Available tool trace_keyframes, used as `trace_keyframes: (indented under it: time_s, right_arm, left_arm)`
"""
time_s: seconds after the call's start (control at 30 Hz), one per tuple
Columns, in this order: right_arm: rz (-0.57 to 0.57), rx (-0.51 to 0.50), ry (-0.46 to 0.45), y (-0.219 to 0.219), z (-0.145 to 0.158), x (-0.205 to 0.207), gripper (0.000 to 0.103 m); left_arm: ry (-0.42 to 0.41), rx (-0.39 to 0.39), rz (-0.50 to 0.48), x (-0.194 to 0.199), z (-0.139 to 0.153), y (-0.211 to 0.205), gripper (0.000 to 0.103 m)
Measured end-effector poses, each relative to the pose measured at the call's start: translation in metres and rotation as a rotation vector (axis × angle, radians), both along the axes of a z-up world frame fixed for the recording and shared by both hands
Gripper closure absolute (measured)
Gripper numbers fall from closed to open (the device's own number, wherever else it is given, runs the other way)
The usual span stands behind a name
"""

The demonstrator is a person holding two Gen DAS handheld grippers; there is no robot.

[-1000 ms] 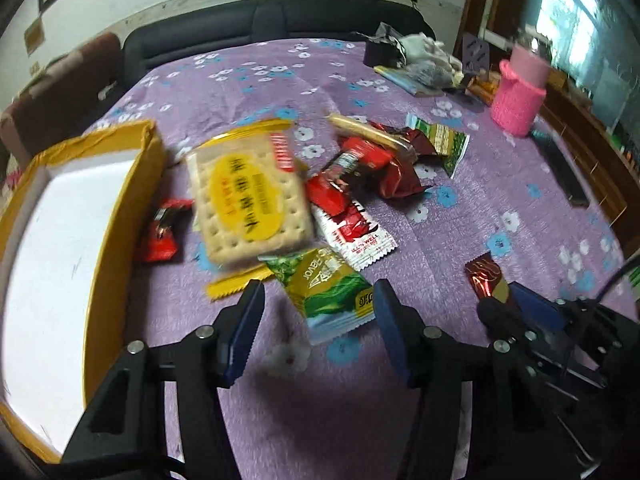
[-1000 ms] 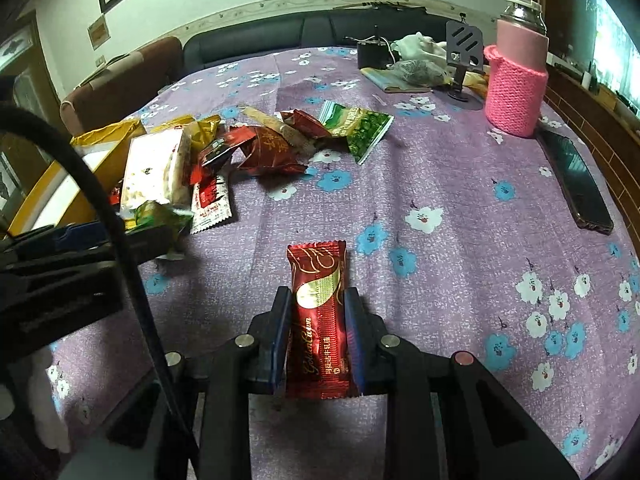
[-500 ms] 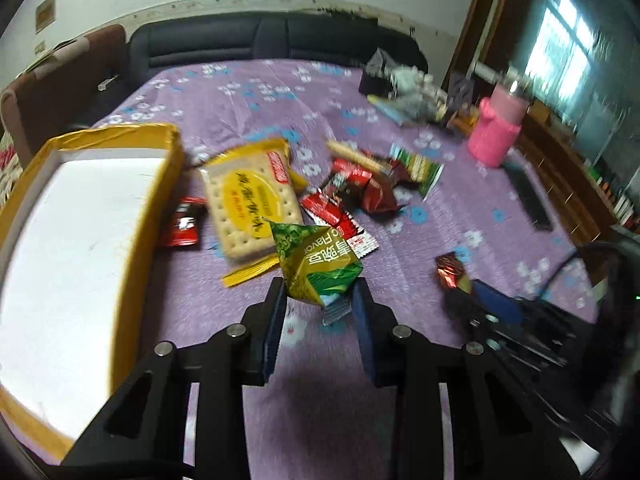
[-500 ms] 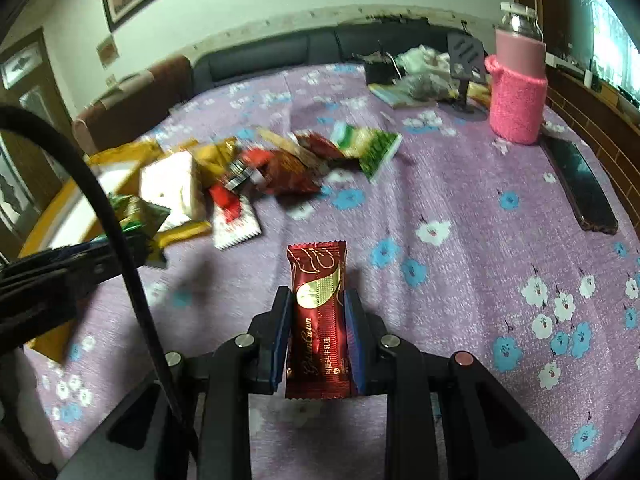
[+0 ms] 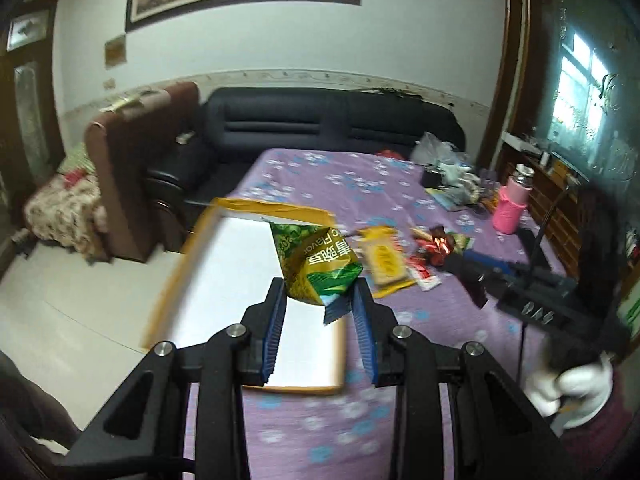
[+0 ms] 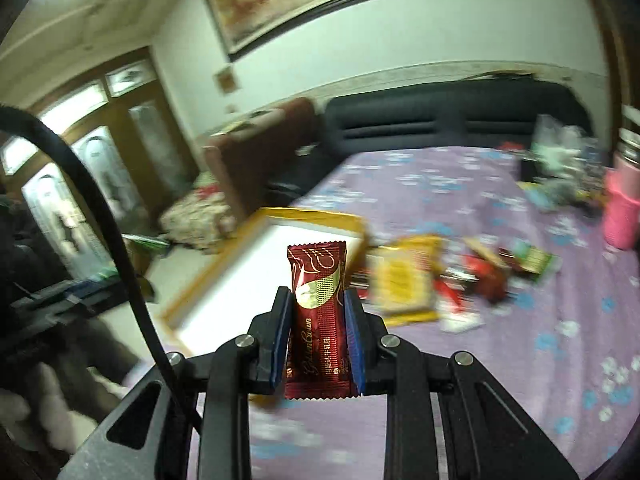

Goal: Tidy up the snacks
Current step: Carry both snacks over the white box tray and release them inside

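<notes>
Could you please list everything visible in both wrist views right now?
green snack packet: one, green and yellow, held above the box
red wafer bar: one, dark red, held aloft
box: one, yellow rim, white inside, table's left edge
cracker pack: one, yellow, right of box
loose snacks: several, mostly red, beside crackers
flask: one, pink sleeve, far right
tablecloth: one, purple floral
sofa: one, black, behind table
left tool: one, black, blue pads
right tool: one, black, blue pads

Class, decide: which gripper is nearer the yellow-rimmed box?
Left. The left gripper holds its green packet over the yellow-rimmed box; the right gripper, with its red bar, is beside it.
</notes>
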State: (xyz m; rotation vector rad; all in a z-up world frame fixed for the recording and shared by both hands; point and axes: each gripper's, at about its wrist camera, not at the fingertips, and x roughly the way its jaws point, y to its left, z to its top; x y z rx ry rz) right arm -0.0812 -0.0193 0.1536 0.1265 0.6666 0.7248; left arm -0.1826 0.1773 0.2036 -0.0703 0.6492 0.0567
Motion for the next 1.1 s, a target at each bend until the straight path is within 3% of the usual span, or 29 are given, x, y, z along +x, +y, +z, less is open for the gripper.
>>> trace_keyframes:
  time_s: [0.17, 0.37, 0.53, 0.6, 0.67, 0.8, 0.87, 0.9, 0.93, 1.0, 1.1]
  right_arm:
    - [0.118, 0.014, 0.077, 0.056, 0.0, 0.0, 0.078]
    - [0.18, -0.091, 0.19, 0.124, -0.051, 0.017, 0.078]
    - [0.19, -0.171, 0.221, 0.164, -0.087, 0.04, 0.077]
    - [0.168, -0.215, 0.233, 0.175, -0.094, 0.049, 0.074]
    - [0.17, -0.189, 0.26, 0.17, -0.093, 0.051, 0.072]
    - [0.173, -0.072, 0.284, 0.135, -0.069, 0.052, 0.068]
    - [0.133, -0.048, 0.254, 0.108, -0.056, 0.053, 0.066]
    - [0.095, -0.046, 0.223, 0.09, -0.048, 0.054, 0.061]
    - [0.051, -0.061, 0.187, 0.071, -0.042, 0.052, 0.056]
    - [-0.047, -0.112, 0.113, 0.038, -0.037, 0.056, 0.033]
    - [-0.184, -0.207, 0.108, 0.004, -0.047, 0.081, 0.031]
  left_arm:
    - [0.043, 0.004, 0.046, 0.009, -0.021, 0.042, 0.068]
    - [0.168, -0.12, 0.093, 0.057, -0.101, 0.09, 0.068]
    - [0.241, -0.121, 0.11, 0.09, -0.136, 0.108, 0.068]
    - [0.251, -0.173, 0.112, 0.097, -0.144, 0.118, 0.068]
    - [0.245, -0.222, 0.112, 0.096, -0.142, 0.123, 0.067]
    - [0.202, -0.237, 0.095, 0.081, -0.131, 0.126, 0.067]
    - [0.165, -0.257, 0.082, 0.068, -0.121, 0.123, 0.061]
    - [0.14, -0.257, 0.074, 0.062, -0.116, 0.12, 0.052]
    - [0.109, -0.252, 0.07, 0.054, -0.11, 0.115, 0.043]
    - [0.071, -0.258, 0.062, 0.047, -0.104, 0.108, 0.034]
    - [0.05, -0.297, 0.023, 0.046, -0.1, 0.094, 0.034]
